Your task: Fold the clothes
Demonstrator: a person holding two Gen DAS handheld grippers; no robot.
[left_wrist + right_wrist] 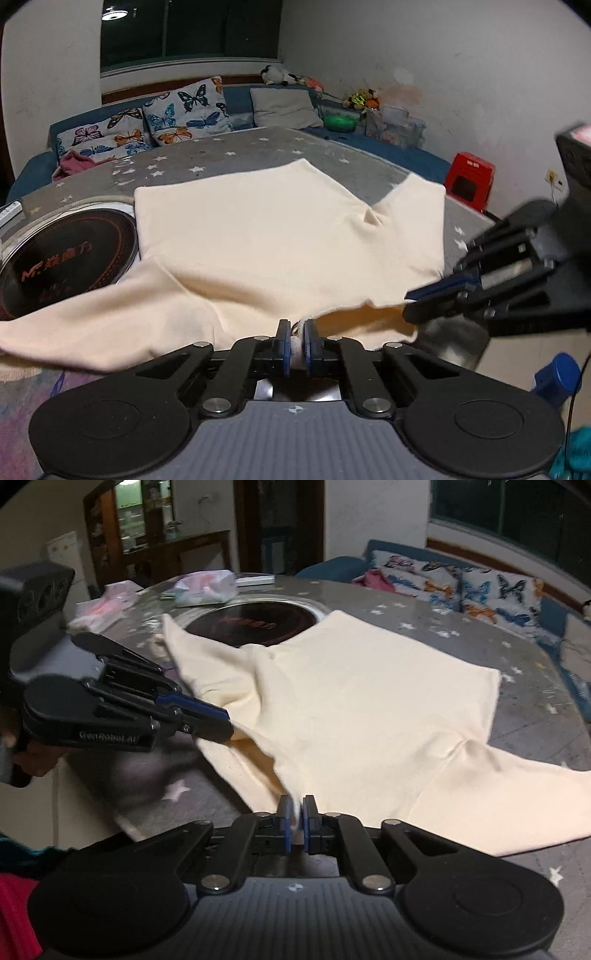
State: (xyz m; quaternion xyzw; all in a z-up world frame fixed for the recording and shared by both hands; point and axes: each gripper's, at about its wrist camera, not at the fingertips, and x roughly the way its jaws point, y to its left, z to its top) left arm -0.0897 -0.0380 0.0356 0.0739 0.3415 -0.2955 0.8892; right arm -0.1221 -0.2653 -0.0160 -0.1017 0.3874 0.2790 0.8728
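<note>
while under shirt [280, 229], hotplate [66, 254]

Garment [280, 236]: spread on the tabletop [229, 155], one sleeve over the near-left edge, its left side lapping the round hob [66, 254] set in the tabletop.
Left tool [295, 334]: at the garment's near edge.
Right tool [417, 299]: right of it, on the same edge.
Sofa [388, 147]: beyond the tabletop, bearing cushions [188, 107].
Stool [469, 181]: on the floor, far right.
Bags [205, 587]: on the tabletop, beyond the hob in the right wrist view.
</note>
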